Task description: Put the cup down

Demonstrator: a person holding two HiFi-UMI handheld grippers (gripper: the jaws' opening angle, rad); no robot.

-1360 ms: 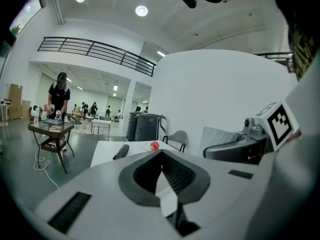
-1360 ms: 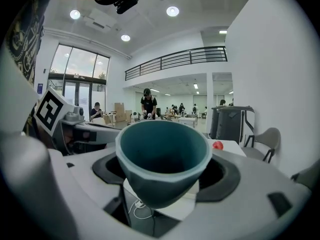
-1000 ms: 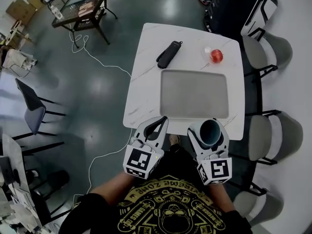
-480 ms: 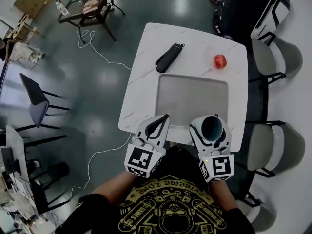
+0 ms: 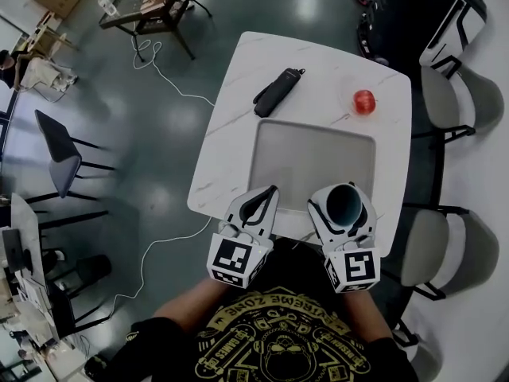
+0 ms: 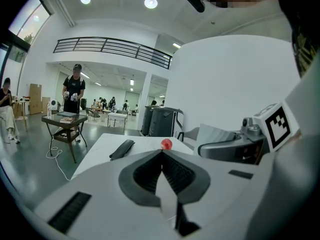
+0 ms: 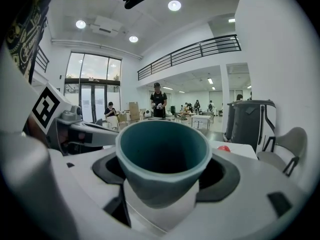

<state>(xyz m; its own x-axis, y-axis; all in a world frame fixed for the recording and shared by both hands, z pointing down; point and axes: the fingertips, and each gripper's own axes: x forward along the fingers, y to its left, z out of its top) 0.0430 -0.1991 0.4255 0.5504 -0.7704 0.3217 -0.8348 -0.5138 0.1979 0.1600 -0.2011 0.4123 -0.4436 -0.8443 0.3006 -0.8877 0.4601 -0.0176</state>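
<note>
A teal cup (image 5: 345, 202) (image 7: 164, 159) stands upright between the jaws of my right gripper (image 5: 343, 205) (image 7: 165, 171), which is shut on it. It hangs over the near edge of the grey tray (image 5: 312, 161) on the white table (image 5: 231, 110). My left gripper (image 5: 257, 206) (image 6: 162, 156) is shut with nothing in it, held level beside the right one at the table's near edge.
A black case (image 5: 276, 92) (image 6: 122, 149) lies at the table's far left. A red ball (image 5: 363, 101) (image 6: 166, 143) sits at the far right. Grey chairs (image 5: 453, 102) line the table's right side. A white cable (image 5: 163, 78) runs across the floor on the left.
The view has shifted slightly, with the table sliding a little right and down in the head view. Both grippers keep their hold and their place at the near edge.
</note>
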